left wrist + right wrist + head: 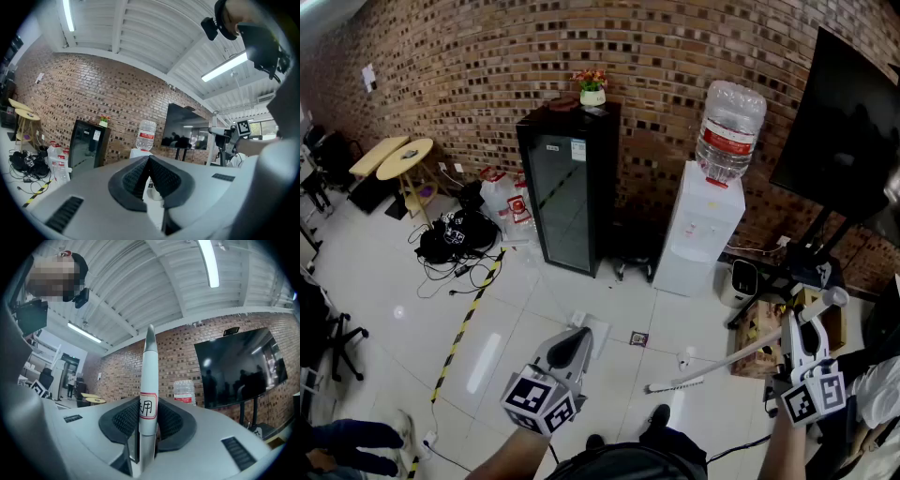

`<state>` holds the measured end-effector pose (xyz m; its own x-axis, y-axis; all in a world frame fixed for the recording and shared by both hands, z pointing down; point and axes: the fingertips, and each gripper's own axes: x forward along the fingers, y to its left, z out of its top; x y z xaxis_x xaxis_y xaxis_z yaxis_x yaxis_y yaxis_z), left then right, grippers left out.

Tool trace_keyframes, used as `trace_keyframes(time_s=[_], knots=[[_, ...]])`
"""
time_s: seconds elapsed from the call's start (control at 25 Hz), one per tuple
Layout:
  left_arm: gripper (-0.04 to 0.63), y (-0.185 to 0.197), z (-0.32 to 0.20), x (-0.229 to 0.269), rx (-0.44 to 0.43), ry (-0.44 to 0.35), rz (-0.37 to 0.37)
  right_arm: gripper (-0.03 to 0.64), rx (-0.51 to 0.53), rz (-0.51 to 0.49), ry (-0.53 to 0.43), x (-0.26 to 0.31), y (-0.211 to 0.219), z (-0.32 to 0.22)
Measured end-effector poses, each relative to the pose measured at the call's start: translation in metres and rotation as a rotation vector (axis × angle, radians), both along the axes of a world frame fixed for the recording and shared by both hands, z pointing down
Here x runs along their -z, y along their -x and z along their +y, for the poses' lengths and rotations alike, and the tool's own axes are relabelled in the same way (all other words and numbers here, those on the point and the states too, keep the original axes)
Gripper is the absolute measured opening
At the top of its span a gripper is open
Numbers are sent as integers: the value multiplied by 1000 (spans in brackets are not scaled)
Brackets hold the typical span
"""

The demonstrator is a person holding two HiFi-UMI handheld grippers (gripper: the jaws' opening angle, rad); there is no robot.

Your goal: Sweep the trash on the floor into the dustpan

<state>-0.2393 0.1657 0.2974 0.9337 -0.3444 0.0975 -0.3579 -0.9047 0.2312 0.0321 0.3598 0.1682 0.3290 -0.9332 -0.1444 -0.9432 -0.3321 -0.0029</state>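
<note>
A person stands on a white tiled floor [516, 319] with one dark shoe [657, 417] forward. The left claw [574, 347] is held low in front, its jaws together on nothing. The right claw [791, 328] is out at the right side, clamped on a pale broom handle [741, 353] that bears a red-edged label. The handle's long axis slants from its top end, just past the right claw, down and leftward to a low end at the tiles just ahead of the shoe. The trash lies just beyond that low end. A small white scrap [682, 360] is nearest, and a small dark square scrap [638, 338] lies a little farther off to the left. Both sit between the two claws, much nearer the broom's tip than the left claw. A flat white piece [589, 328] rests on the floor right at the left claw's tip, but whether it is the dustpan cannot be told. If it is, the scraps lie to its right and the sweep would likely run leftward. Farther back stand a black glass-door cabinet [569, 192] and a water dispenser [703, 230] against a brick wall [487, 66].
</note>
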Motion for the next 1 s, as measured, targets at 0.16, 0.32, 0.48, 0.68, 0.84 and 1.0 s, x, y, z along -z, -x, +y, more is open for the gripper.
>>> trace_keyframes(time_s=[0.16, 0.32, 0.48, 0.68, 0.84, 1.0], knots=[[5, -49, -21, -4, 0, -48, -18, 110, 51, -6, -20, -6, -37, -33], [5, -98, -39, -1, 29, -33, -31, 110, 139, 3, -4, -11, -66, -70], [5, -155, -61, -8, 66, -49, -75, 110, 232, 11, -6, -26, -104, -98], [5, -226, -83, -23, 108, -44, -112, 110, 299, -28, -6, -50, -173, -128], [5, -282, -87, -34, 122, -42, -146, 110, 337, -53, -4, -70, -226, -139], [5, -319, -96, -35, 115, -46, -173, 110, 343, -65, 2, -82, -265, -156]])
